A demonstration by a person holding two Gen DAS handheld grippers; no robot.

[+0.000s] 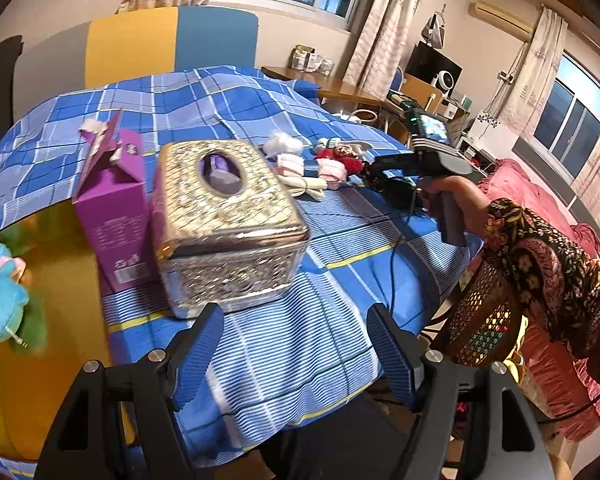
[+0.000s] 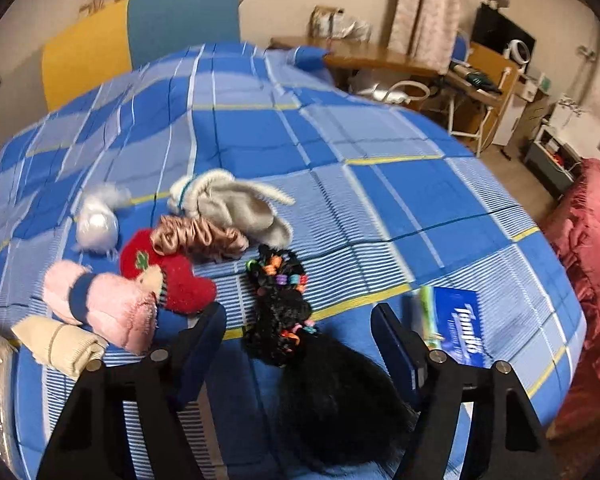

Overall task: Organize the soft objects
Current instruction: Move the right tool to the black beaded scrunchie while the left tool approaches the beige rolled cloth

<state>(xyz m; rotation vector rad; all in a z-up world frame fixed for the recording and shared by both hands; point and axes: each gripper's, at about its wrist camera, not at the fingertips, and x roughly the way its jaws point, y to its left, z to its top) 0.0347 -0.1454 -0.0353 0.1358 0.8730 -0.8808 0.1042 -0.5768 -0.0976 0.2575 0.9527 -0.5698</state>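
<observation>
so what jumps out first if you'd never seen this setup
The ornate silver tissue box dominates the plaid cloth, just ahead of the open left gripper. Between the open right gripper's fingers lies a black hairpiece with colourful bands, and a red plush heart sits left of it.

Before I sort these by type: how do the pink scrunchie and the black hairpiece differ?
The pink scrunchie is a satin, ruffled ring; the black hairpiece is long, curly hair with small coloured ties. The scrunchie leans on the red plush; the hairpiece lies alone, stretched toward the right hand-held gripper. Both rest on the plaid cloth.
</observation>
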